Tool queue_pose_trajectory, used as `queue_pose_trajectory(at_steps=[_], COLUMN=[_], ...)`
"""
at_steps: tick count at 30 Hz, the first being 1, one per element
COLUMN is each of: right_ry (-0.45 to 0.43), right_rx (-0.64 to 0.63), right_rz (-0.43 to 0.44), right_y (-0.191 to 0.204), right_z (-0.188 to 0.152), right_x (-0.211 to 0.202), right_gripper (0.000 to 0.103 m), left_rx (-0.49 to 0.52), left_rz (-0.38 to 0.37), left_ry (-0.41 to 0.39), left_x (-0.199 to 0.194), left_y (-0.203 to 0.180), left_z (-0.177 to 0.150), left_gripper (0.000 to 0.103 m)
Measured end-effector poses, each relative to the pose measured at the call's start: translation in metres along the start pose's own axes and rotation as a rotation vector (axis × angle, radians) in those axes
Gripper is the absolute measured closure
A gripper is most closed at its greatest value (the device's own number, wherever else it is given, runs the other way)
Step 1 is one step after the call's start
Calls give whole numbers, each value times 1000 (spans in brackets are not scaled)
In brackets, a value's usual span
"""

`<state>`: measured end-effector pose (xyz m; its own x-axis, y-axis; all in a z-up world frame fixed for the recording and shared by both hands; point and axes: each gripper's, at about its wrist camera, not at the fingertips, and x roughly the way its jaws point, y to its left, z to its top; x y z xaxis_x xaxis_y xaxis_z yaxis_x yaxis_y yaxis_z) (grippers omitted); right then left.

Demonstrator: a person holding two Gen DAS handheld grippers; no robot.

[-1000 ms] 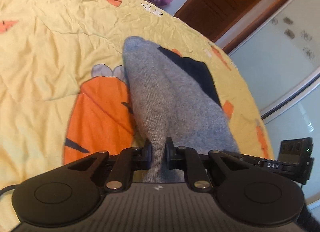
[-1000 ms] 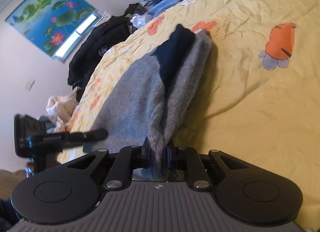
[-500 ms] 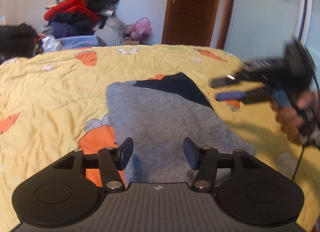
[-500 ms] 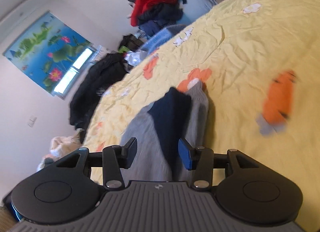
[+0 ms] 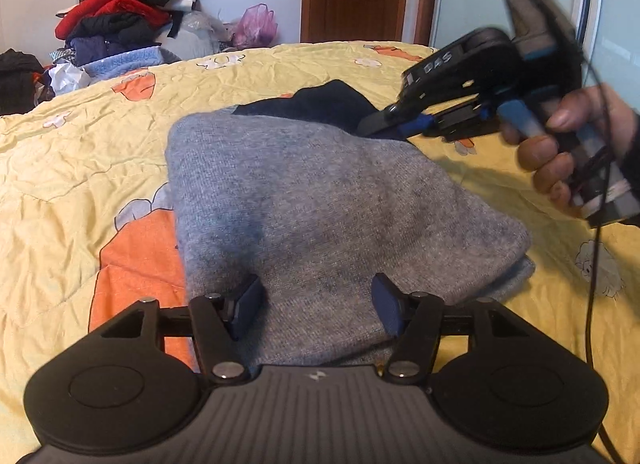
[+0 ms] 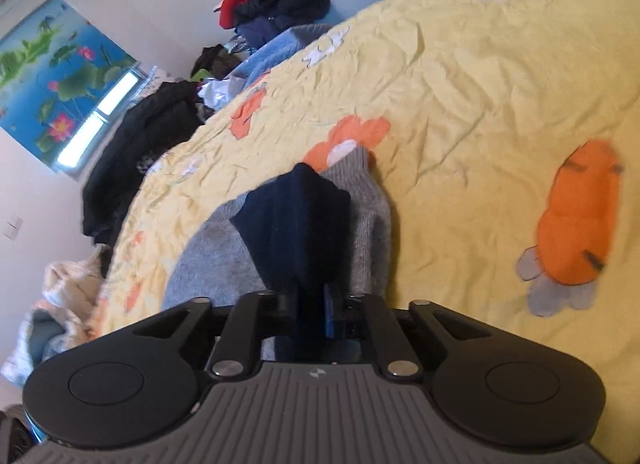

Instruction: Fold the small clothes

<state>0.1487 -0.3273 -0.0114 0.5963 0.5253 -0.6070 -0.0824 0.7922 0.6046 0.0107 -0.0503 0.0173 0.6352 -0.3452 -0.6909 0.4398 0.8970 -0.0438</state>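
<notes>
So the left gripper (image 5: 316,304) just let go — its jaws have been opening and now sit wide over the grey sweater (image 5: 320,199), which lies folded on the yellow bedspread (image 5: 80,167). The right gripper (image 6: 312,304) opened too, then came back closing and is now pinched on the dark navy part (image 6: 296,223). Looks like another fold or a tidy-up tug is coming.

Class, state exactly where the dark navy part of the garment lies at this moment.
In the left wrist view the dark navy part lies at the far end of the grey garment on the yellow bedspread, where the right gripper reaches it.
</notes>
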Motion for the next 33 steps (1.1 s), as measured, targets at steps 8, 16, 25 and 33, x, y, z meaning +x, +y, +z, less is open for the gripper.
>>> queue_pose_trajectory(at_steps=[8,16,25,33], right_ry=[-87,-22,-43,-77], right_rx=[-202,-138,-190,-128], right_rz=[81,33,31,20], right_y=[71,22,52,32], right_z=[-38,-65,-88,-100], right_x=[-36,-5,-48,-90], right_gripper=[70,103,63,57], left_rx=[-15,-46,-43,140], left_rz=[4,-11,-12,186], left_ry=[3,9,0,-122], left_x=[2,1,1,-60], left_y=[-5,-1,0,-8], left_z=[2,4,3,-29], left_gripper=[37,37,37,36])
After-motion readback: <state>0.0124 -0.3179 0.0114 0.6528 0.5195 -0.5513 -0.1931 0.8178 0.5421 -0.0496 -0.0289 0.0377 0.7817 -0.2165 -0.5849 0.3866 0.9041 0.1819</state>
